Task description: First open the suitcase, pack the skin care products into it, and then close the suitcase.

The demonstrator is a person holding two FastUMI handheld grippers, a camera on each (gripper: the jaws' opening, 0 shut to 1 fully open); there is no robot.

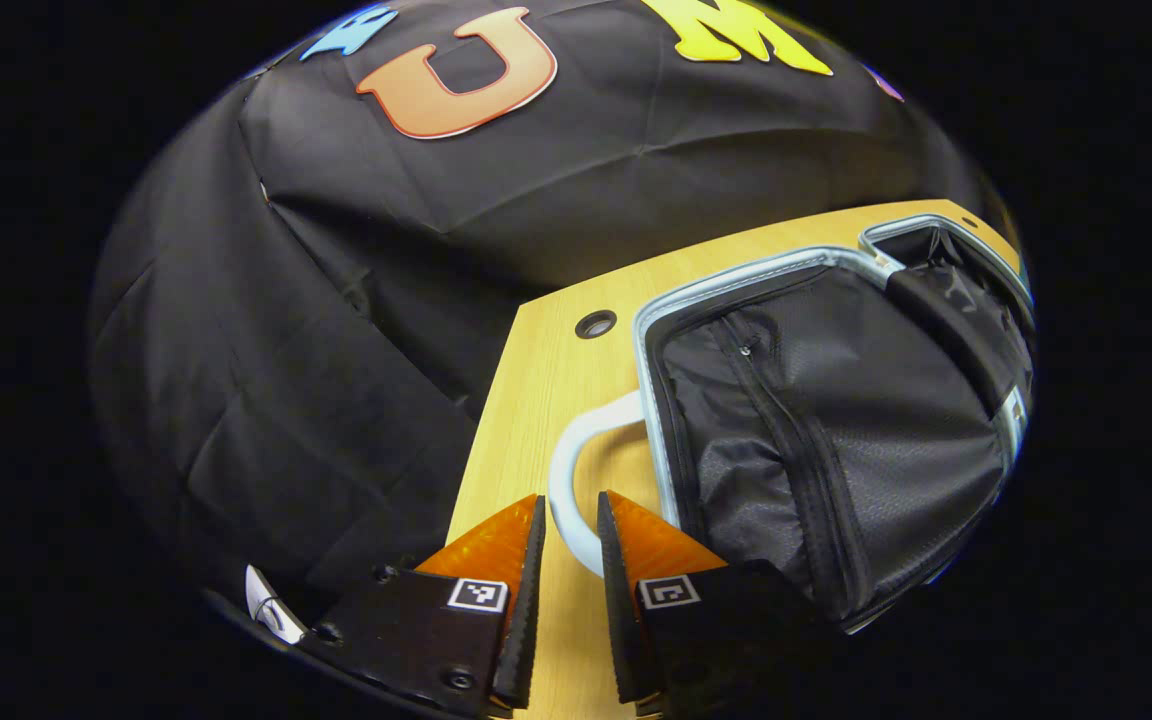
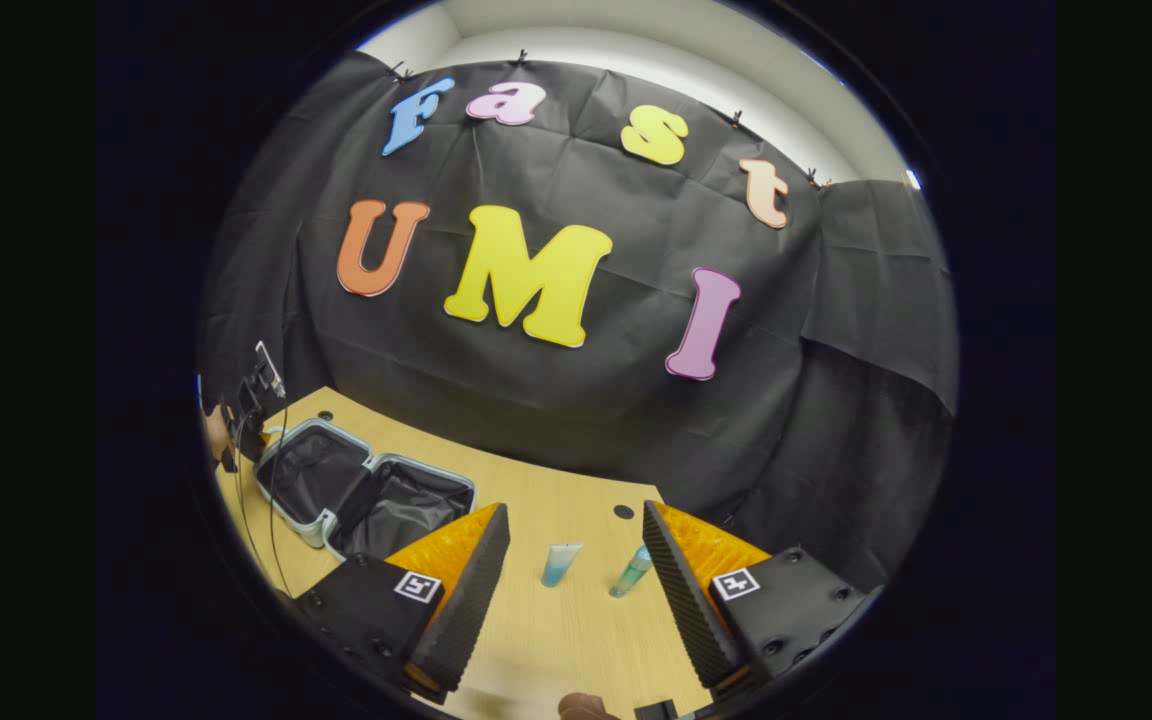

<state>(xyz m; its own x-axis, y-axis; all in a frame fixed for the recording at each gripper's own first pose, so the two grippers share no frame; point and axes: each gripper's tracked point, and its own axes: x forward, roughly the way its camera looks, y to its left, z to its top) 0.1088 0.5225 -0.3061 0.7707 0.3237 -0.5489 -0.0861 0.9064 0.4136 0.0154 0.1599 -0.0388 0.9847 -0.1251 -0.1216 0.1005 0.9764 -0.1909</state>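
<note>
With the suitcase (image 2: 366, 490) already lying open on the table (image 2: 556, 630), both halves flat w/ black lining up, the packing step comes next. Two skin care items lie ahead of the right gripper (image 2: 576, 580): a tube (image 2: 560, 564) and a bottle (image 2: 630, 572), side by side, apart, both directly betw. its spread fingers. R. gripper: released, wide open, holding nothing. Each item's long axis runs roughly along the gripper's forward line, tilted slightly; tube sits nearer the case side, bottle nearer the right finger. Case lies to the left of both, well apart. Left gripper (image 1: 571, 545): fingers narrowly parted, straddling the white handle (image 1: 576, 470) of the case (image 1: 836, 430); whether the pads press on it cannot be told. Judgement: r. gripper is clearly the nearer for either item; approach is straight ahead, then carry leftward to the case. Rotating to close across an item's short axis is prob. needed.
</note>
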